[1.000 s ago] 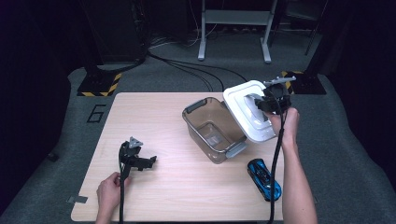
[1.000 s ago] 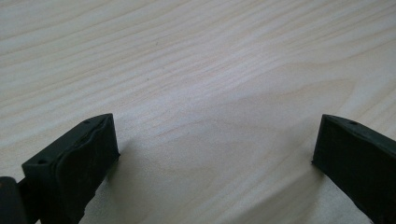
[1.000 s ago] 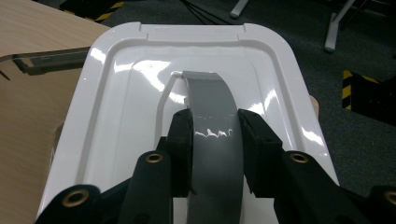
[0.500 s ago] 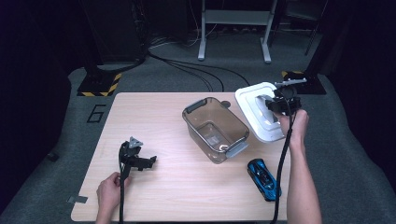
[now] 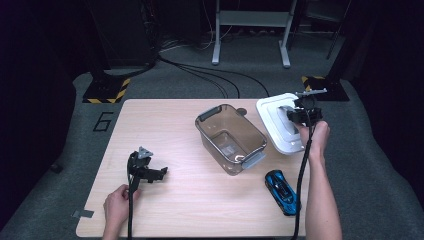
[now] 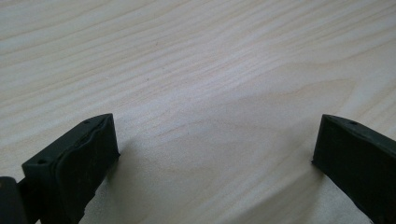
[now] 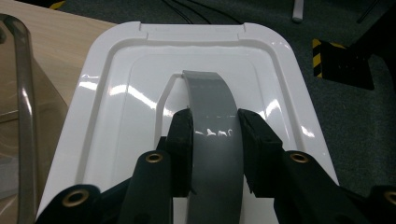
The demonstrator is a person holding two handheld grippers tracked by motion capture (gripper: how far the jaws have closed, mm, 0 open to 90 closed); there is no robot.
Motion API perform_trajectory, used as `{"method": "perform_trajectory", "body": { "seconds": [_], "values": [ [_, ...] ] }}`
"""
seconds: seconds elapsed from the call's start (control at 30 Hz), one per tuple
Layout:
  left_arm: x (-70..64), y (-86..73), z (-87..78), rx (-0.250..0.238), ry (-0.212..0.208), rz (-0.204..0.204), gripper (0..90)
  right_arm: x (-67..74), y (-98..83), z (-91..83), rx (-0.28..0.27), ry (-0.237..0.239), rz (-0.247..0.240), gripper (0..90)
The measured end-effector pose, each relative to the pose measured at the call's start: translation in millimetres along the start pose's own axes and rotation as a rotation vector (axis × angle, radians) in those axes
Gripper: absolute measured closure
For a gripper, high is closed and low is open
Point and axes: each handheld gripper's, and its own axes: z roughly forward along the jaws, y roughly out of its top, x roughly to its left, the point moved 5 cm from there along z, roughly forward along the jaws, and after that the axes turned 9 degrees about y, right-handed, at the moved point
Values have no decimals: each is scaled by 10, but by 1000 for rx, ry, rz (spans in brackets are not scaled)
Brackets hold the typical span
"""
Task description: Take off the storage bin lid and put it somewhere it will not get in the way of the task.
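Item: white lid (image 5: 280, 125), just right of clear bin (image 5: 231, 137), pinched at its grey handle (image 7: 215, 135) by right hand-held gripper (image 5: 296, 114). Left hand-held gripper (image 5: 150, 172) spread, idle on counter (image 5: 165, 125). Advice: keep lid level, grip centred.

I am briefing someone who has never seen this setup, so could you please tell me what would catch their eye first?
The glossy white rectangular plastic lid at the table's far right edge stands out, with the right gripper clamped on its grey arched handle. Beside it, mid-table, sits a clear smoky plastic storage box, open and seemingly empty. A shiny blue toy car lies near the front right edge.
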Motion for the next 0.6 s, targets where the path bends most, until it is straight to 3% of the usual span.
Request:
{"method": "perform_trajectory", "body": {
  "seconds": [0.6],
  "values": [
    [0, 0, -1, 1, 0, 1, 0, -121, -269, 453, 38, -2, 66, 671]
  ]
}}
